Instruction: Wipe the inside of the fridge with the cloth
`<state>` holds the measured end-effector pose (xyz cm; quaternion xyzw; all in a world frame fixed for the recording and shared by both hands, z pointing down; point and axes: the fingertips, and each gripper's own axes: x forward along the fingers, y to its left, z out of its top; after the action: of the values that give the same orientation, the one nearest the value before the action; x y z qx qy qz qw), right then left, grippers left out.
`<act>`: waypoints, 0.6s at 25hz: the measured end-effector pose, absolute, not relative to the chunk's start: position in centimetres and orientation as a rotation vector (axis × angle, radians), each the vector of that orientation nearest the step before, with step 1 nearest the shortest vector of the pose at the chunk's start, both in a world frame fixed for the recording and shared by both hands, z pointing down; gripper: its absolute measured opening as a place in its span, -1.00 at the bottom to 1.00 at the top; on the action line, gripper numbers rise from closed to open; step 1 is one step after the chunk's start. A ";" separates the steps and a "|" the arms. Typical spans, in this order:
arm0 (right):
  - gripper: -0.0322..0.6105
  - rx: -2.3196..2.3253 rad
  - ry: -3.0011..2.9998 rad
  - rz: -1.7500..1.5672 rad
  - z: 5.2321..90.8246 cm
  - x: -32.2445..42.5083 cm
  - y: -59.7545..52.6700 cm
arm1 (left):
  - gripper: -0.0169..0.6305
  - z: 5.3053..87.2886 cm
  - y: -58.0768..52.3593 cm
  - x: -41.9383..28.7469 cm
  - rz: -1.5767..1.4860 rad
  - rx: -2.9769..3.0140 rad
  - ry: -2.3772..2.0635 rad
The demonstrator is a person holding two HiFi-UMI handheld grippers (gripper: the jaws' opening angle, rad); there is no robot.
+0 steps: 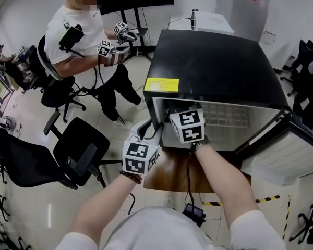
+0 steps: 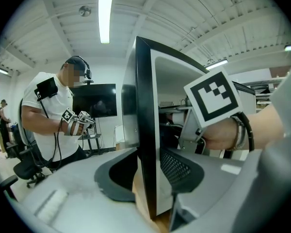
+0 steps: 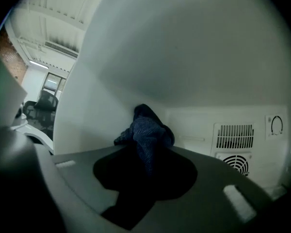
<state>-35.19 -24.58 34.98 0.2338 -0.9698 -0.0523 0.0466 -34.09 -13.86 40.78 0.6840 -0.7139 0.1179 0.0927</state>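
Closest to me, the wearer's two bare forearms reach out from a white shirt, each hand carrying a tool topped with a black-and-white marker cube. The left tool [image 1: 148, 134] sits at the front left corner of the fridge [image 1: 214, 61]. Its jaws stand partly closed astride the front edge of the left side wall, one pad outside and one inside, clamped on that black-edged panel.

Just to its right, the right tool [image 3: 145, 171] points roughly level into the open compartment, so from above only its cube and the wrist behind it show. Its jaws are pinched on a dark blue cloth [image 3: 148, 132], which bunches up out of the tips. The cloth is deep inside the fridge, close to the corner where the pale left inner wall meets the back wall. I cannot tell whether it actually touches either one. A slotted vent grille [image 3: 235, 136] and a round fan [image 3: 237, 164] lie on the back wall to the right of it.

The fridge is a small black box standing on a wooden desk [image 1: 169, 176], with a yellow label [image 1: 161, 84] on the front of its top. Its door [image 1: 284, 158] hangs swung wide open on the right, white lining facing in.

On the floor to the left stands a black office chair [image 1: 78, 150]. Further back another person [image 1: 73, 40] in a white shirt sits holding a similar pair of marked tools.
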 end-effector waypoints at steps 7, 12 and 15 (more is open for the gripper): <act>-0.57 0.845 -2.906 -0.152 34.9 -36.0 -26.8 | -0.52 40.6 -13.8 -34.0 0.353 2.041 -2.114; -0.57 0.927 -2.877 -0.144 34.9 -36.3 -28.5 | -0.52 40.7 -13.9 -34.0 0.358 2.051 -2.103; -0.57 0.963 -2.849 -0.119 35.5 -36.3 -29.4 | -0.52 40.8 -13.8 -34.0 0.355 2.054 -2.100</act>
<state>-36.25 -29.37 35.51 0.3192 -0.9446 -0.0396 0.0662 -34.00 -13.77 40.77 0.6913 -0.7067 0.1195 0.0911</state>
